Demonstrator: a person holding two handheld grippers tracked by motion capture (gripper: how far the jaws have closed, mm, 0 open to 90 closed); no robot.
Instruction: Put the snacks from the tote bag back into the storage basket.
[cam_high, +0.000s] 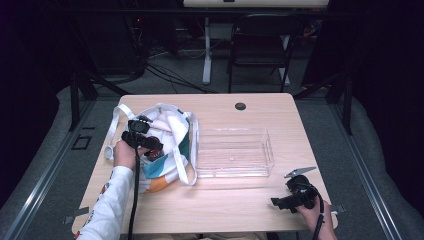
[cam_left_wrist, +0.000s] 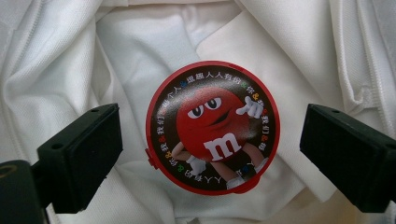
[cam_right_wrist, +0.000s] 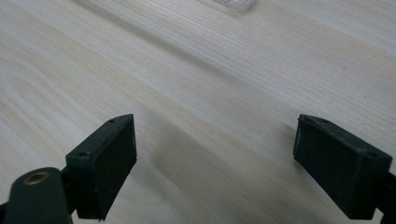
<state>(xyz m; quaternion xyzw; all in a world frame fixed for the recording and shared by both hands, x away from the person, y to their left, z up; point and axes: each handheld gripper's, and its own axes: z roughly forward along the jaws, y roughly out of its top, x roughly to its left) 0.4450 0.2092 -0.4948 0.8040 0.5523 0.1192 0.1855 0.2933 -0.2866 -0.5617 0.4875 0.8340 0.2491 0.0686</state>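
Note:
A white tote bag (cam_high: 167, 145) with teal and orange patches lies open at the table's left. Inside it, on the white lining (cam_left_wrist: 140, 42), rests a round red tin (cam_left_wrist: 213, 127) printed with a red candy character. My left gripper (cam_left_wrist: 210, 154) hovers over the bag's mouth, open, with its jaws wide on either side of the tin and not touching it. In the high view that left gripper (cam_high: 150, 145) sits above the bag, and a bit of red shows beneath it. My right gripper (cam_high: 280, 202) rests open near the table's front right over bare wood (cam_right_wrist: 215, 116).
A clear plastic tray (cam_high: 234, 152) stands in the middle of the table, right of the bag; its corner (cam_right_wrist: 233, 3) shows at the top of the right gripper view. A cable hole (cam_high: 240, 106) lies at the back. A chair (cam_high: 260, 45) stands beyond the table.

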